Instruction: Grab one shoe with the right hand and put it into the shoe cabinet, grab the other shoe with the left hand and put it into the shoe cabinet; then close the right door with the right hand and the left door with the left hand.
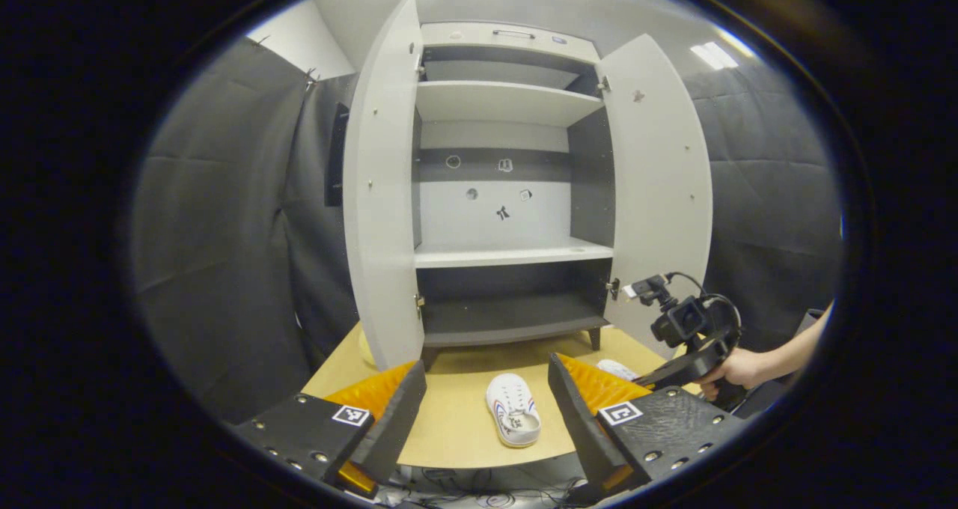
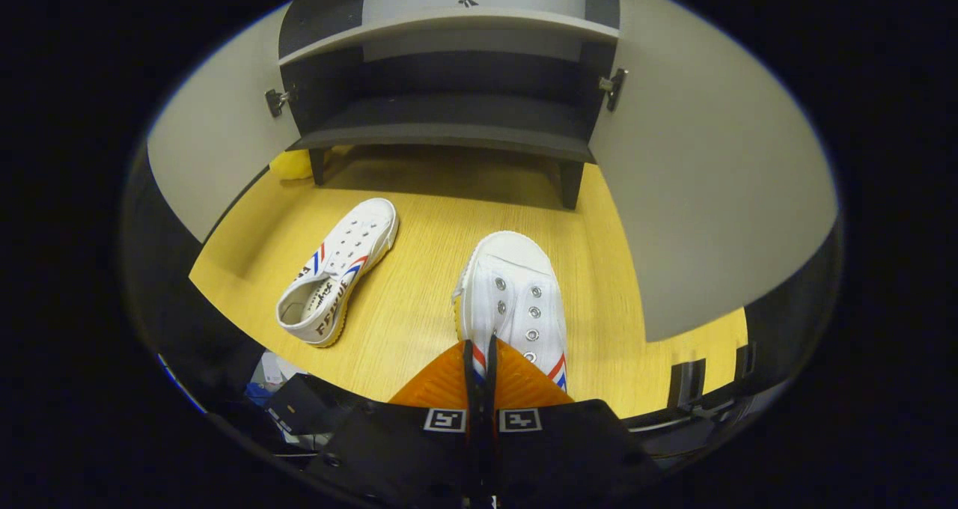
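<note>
My right gripper (image 2: 480,352) is pinched on the near shoe's (image 2: 513,292) heel edge on the table (image 2: 419,194); my left gripper (image 1: 486,393) hangs wide apart. I'd lift level and aim for the cabinet's (image 2: 449,123) bottom shelf, clearing the door (image 2: 703,194).

Open doors (image 1: 382,194) flanking clear shelves (image 1: 509,254)

Recording booth, black cloth walls (image 1: 209,217), ceiling lights (image 1: 715,55)

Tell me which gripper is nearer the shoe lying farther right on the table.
Right. The right gripper is closed at that shoe's heel end; whether it pinches fabric is unclear. The left gripper hangs open, back from the table edge.
</note>
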`<action>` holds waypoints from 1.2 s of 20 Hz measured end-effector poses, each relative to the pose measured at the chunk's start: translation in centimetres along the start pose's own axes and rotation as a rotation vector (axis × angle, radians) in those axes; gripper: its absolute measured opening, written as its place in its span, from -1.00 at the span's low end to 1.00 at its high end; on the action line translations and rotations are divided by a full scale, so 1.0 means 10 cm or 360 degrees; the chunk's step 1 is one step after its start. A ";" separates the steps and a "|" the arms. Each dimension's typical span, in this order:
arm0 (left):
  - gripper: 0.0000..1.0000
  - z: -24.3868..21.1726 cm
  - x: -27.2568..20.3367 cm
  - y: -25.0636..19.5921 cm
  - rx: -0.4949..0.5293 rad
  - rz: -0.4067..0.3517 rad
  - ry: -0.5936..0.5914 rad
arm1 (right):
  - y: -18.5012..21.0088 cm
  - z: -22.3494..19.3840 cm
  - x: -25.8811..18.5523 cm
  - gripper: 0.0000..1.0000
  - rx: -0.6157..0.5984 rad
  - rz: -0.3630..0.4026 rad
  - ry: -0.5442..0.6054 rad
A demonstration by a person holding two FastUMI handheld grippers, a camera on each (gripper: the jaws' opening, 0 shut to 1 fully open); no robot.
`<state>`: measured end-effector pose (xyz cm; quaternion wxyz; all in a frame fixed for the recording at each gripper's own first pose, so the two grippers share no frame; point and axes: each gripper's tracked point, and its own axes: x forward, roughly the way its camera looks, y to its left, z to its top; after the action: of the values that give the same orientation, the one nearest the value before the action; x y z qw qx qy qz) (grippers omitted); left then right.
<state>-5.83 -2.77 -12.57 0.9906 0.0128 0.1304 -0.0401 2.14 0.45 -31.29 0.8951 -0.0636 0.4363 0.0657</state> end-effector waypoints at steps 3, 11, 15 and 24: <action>0.88 0.04 0.07 -0.04 -0.0059 -0.0054 -0.0002 | 0.04 0.11 -0.38 -0.96 0.0043 0.0011 -0.0096; 0.88 0.25 0.21 -0.23 0.0003 -0.0172 -0.0062 | 0.26 0.91 -1.16 -0.96 0.0151 0.0099 -0.0471; 0.88 0.22 0.29 -0.33 -0.0038 -0.0213 -0.0040 | 0.32 1.48 -1.33 -0.97 0.0139 0.0135 -0.0640; 0.88 0.31 0.62 -0.09 -0.0032 -0.0143 -0.0034 | 0.40 2.84 -1.27 -0.96 0.0127 0.0206 -0.0900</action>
<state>0.88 -4.30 -11.16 0.9892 -0.0035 0.1209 -0.0834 15.65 8.43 -4.13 0.9770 0.0206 0.1748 0.1206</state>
